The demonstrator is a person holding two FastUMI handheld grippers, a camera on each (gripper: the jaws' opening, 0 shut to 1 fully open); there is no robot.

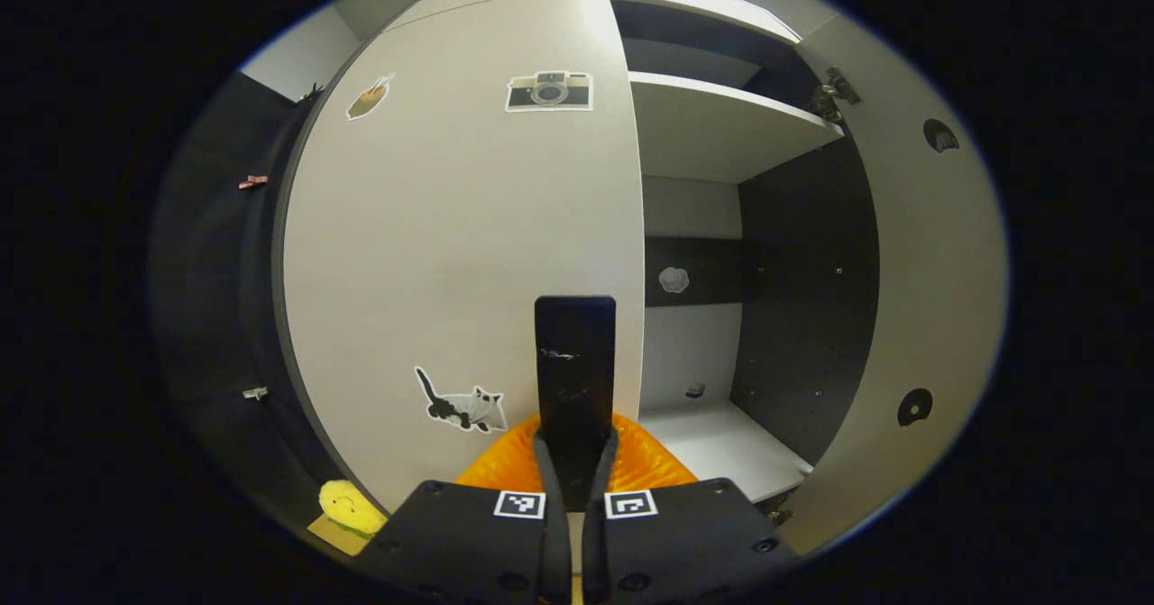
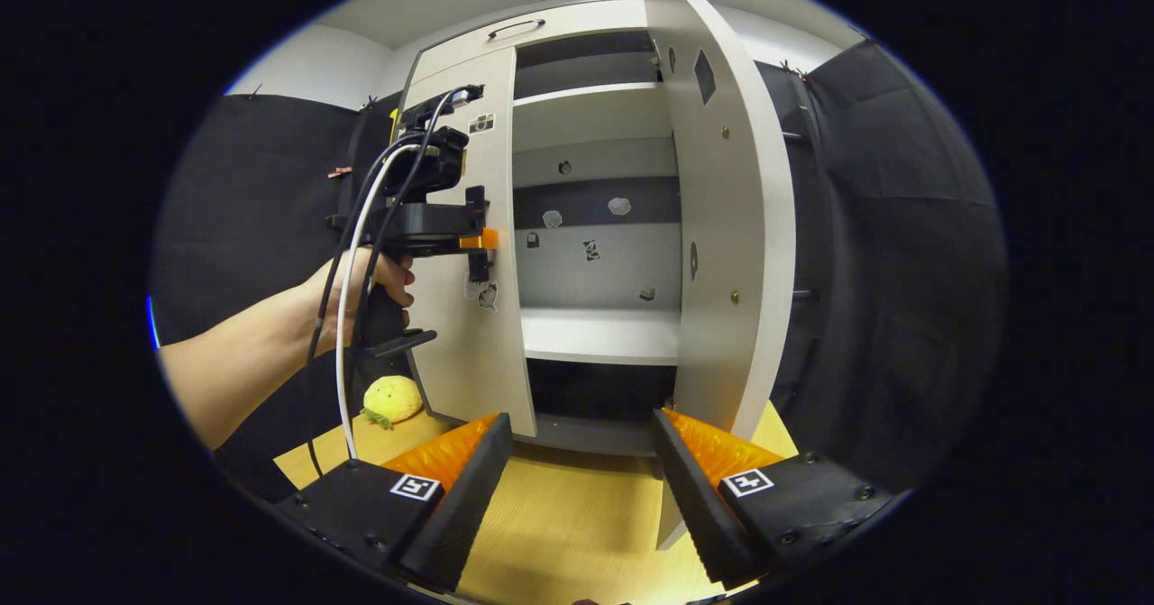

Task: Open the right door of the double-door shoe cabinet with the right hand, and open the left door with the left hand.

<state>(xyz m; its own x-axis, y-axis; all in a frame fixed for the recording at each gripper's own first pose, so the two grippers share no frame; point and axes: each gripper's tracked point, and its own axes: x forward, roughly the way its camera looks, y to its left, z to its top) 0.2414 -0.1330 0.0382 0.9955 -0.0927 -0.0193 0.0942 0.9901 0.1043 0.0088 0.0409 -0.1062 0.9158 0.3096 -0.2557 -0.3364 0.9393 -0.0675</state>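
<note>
The right door (image 2: 721, 226) of the shoe cabinet (image 2: 586, 37) is seen swung wide open, its shelves exposed, while the left door (image 1: 451, 226) is seen shut. The second step is judged to be in hand: the left gripper (image 1: 575, 488) is held against the left door's free edge, its jaws brought together on a dark upright handle (image 1: 575, 352). An outward pull is called for next. The left gripper is gripped by a hand (image 2: 361, 294) with forearm extended level. The right gripper (image 2: 577, 488) is held back, jaws wide apart, empty.
</note>
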